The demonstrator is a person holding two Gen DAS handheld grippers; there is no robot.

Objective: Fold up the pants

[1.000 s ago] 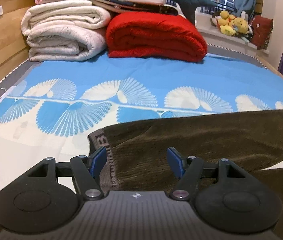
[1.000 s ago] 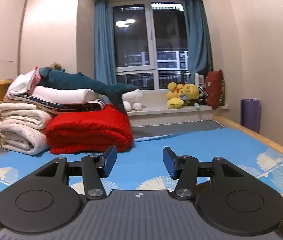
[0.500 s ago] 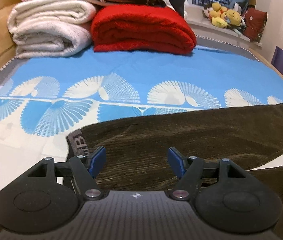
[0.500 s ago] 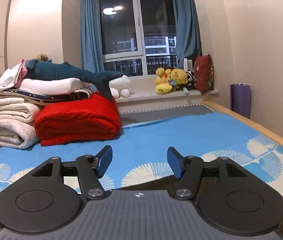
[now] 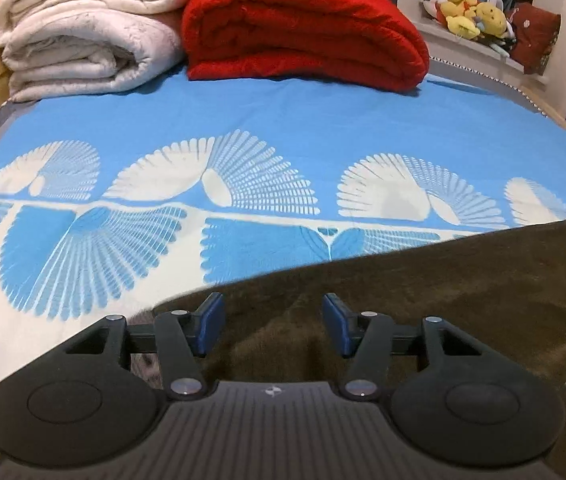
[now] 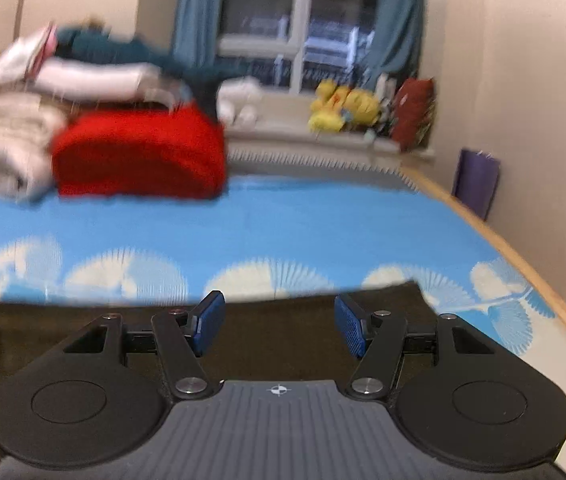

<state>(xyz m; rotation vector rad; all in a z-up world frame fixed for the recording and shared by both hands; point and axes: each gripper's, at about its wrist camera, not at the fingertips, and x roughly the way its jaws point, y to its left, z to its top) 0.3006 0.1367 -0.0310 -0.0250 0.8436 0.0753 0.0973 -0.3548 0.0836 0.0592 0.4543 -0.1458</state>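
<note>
Dark brown corduroy pants point(image 5: 443, 280) lie flat across the near part of the bed, waistband end at the left, legs running right. My left gripper point(image 5: 273, 326) is open, low over the waistband end, with the fabric showing between its blue pads. In the blurred right wrist view the pants point(image 6: 283, 332) fill the bottom of the frame, with a leg end near the bed's right side. My right gripper point(image 6: 279, 326) is open just above that fabric, holding nothing.
A blue and white fan-pattern sheet point(image 5: 283, 128) covers the bed. At its far end lie a folded red blanket point(image 5: 303, 28) and stacked white quilts point(image 5: 83, 32). Plush toys point(image 6: 343, 110) sit on the window sill. A wooden rail point(image 6: 523, 256) edges the right side.
Both grippers have tilted down and moved closer to the pants. The left one has come over the waistband end. The right view has dropped from the window to the bed and pants.
</note>
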